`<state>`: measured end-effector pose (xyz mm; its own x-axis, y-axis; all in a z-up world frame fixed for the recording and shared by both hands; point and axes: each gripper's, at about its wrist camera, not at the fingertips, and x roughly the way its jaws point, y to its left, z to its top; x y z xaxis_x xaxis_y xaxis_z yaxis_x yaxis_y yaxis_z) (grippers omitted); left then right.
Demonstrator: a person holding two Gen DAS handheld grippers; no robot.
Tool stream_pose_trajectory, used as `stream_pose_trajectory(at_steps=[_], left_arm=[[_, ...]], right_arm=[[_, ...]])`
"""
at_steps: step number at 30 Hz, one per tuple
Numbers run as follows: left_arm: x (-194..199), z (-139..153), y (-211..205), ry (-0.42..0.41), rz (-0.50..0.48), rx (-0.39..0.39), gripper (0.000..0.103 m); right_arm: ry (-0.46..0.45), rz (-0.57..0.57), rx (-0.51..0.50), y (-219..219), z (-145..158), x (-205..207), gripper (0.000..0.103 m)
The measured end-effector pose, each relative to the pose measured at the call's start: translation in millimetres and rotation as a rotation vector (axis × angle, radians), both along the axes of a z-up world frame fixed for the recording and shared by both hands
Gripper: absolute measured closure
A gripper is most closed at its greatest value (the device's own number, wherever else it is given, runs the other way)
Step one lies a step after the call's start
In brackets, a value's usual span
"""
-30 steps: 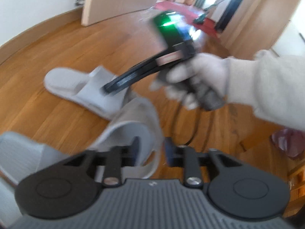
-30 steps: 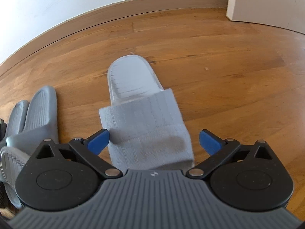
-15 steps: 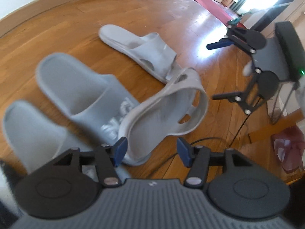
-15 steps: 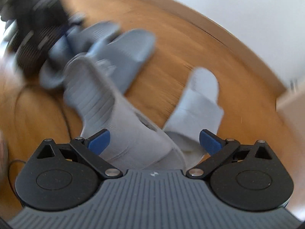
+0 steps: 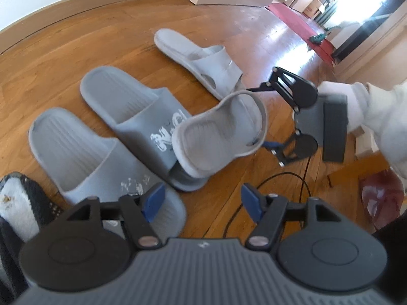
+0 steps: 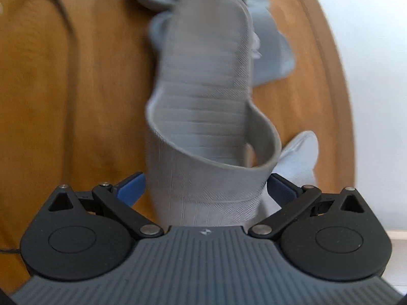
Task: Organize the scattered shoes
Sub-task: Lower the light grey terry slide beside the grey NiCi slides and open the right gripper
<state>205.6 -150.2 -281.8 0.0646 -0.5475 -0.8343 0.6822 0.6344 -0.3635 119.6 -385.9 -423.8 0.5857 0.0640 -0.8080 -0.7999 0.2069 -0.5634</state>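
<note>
Two blue-grey slides (image 5: 101, 152) (image 5: 137, 111) lie side by side on the wooden floor. A light grey slipper (image 5: 218, 137) is tipped on its side and leans on the nearer slide. Its mate (image 5: 198, 53) lies flat farther back. My left gripper (image 5: 202, 202) hangs short of the tipped slipper, jaws opening, nothing between them. My right gripper (image 5: 262, 118) comes in from the right and straddles that slipper's strap. In the right wrist view its jaws (image 6: 206, 188) are closing, with the blue pads right beside the strap (image 6: 203, 198) and no squeeze visible.
A black cable (image 5: 279, 178) runs over the floor by the slippers. A black and white fuzzy slipper (image 5: 17, 203) sits at the lower left. A gloved hand and pale sleeve (image 5: 368, 111) hold the right gripper. Skirting and a white wall run behind; a red rug (image 5: 300, 25) lies far right.
My left gripper has let go of the light grey slipper, widened and drawn back. My right gripper has rolled over and swung from the flat slipper to straddle the tipped one.
</note>
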Motion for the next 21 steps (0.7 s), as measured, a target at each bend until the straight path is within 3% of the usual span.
stream_pose_trajectory(at_steps=[4, 7, 11, 14, 17, 21], left_arm=[[2.2, -1.7, 7.2, 0.058, 0.028, -0.038, 0.037], [1.4, -5.1, 12.3, 0.085, 0.044, -0.049, 0.037], [-1.5, -3.7, 15.2, 0.080, 0.048, -0.031, 0.037], [-1.2, 6.0, 19.5, 0.053, 0.060, -0.030, 0.037], [0.3, 18.5, 28.1, 0.016, 0.083, -0.031, 0.034], [1.5, 25.5, 39.1, -0.013, 0.120, -0.024, 0.033]], right_arm=[[-0.023, -0.250, 0.217, -14.5, 18.3, 12.4, 0.027], [0.023, -0.540, 0.459, -39.1, 34.5, 18.0, 0.029], [0.107, -0.745, 0.655, -55.5, 35.3, 28.8, 0.030], [0.102, -0.843, 0.675, -49.8, 33.7, 44.9, 0.030], [0.080, -0.936, 0.619, -20.4, 29.5, 64.7, 0.030], [0.122, -1.007, 0.627, 12.0, 31.0, 90.3, 0.029]])
